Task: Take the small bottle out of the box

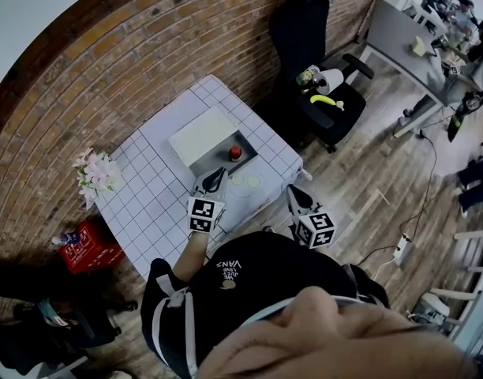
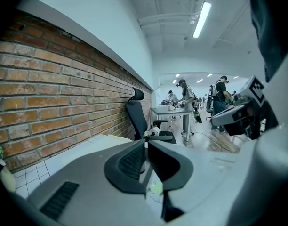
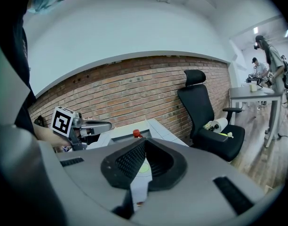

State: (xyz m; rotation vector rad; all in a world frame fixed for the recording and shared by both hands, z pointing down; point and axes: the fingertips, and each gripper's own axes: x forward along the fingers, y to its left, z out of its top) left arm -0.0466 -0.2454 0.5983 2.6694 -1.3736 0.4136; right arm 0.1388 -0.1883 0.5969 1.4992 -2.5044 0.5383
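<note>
Looking down from the head view, the left claw [image 1: 217, 173] is over the near part of the white gridded desk [image 1: 151, 204], its tips just beside the near wall of the box [image 1: 204, 163]; its two jaws are pressed together with nothing between them, and the left gripper view shows this clearly. The right claw [image 1: 292, 189] is near the right front corner of the desk, well apart from the box; its jaws also meet at the tips and hold nothing.

The small bottle [image 1: 235, 151] is inside the box, at its right end, and neither claw touches it; from above only its red cap and a little of a dark body can be seen, so it is probably upright, but the picture is too small there to be sure; in the right gripper view the box wall hides everything of the bottle below the cap.

A pale flat panel [image 1: 200, 135] lies against the box on the side of the brick wall [image 1: 107, 61]; two pale green round marks [image 1: 246, 181] are on the desk between the box and the front edge. A black office chair [image 1: 308, 46] stands to the right of the desk; the things on its seat are too small to name; the person's dark top [image 1: 257, 283] covers the lower part of the head view and hides the desk's front edge there.
</note>
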